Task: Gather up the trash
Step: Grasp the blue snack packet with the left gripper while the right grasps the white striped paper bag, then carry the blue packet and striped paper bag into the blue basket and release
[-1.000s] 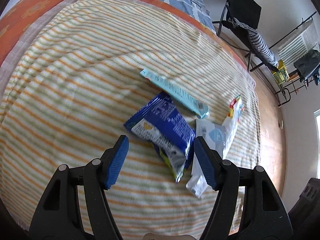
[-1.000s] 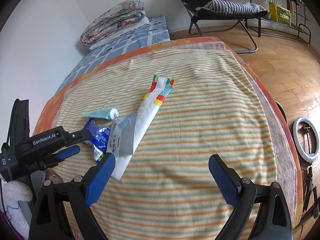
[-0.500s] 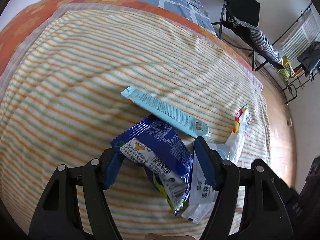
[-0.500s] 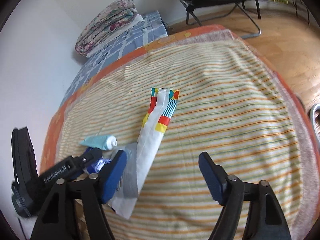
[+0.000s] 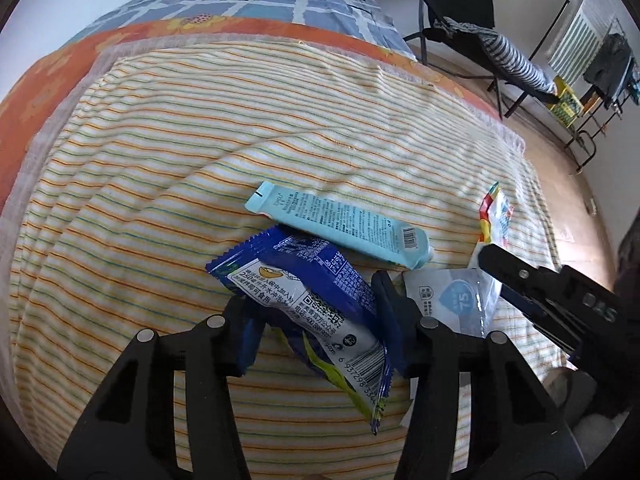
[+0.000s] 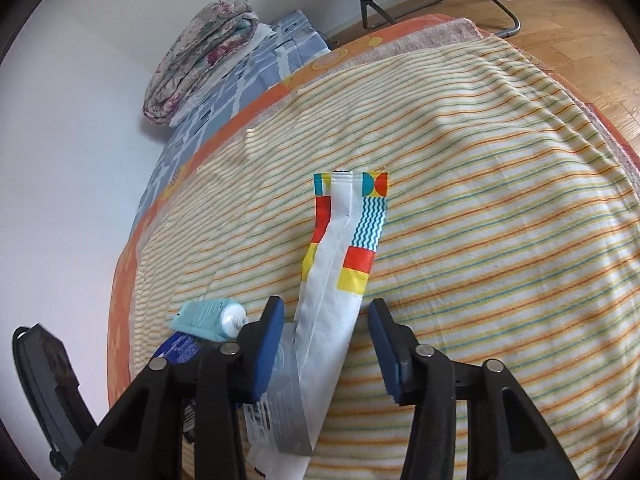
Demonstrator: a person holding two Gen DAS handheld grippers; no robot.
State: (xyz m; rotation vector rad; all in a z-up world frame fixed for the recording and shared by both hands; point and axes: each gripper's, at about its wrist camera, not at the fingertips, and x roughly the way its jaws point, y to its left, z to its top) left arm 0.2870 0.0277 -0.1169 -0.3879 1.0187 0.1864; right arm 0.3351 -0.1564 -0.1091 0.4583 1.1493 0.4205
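Trash lies on a striped blanket on a bed. A blue snack wrapper lies between the open jaws of my left gripper. A light blue tube lies just beyond it. A grey-white pouch sits to the right. My right gripper is open, with a long white wrapper with coloured patches lying between its jaws. The tube and the grey pouch show at its left. The right gripper's body also shows in the left wrist view.
Folded quilts sit at the head of the bed. A black folding chair with a striped cushion and a drying rack stand on the wooden floor beyond the bed's edge.
Both grippers have moved forward and down onto the trash. The blue wrapper now lies between the left jaws and the long white wrapper between the right jaws.
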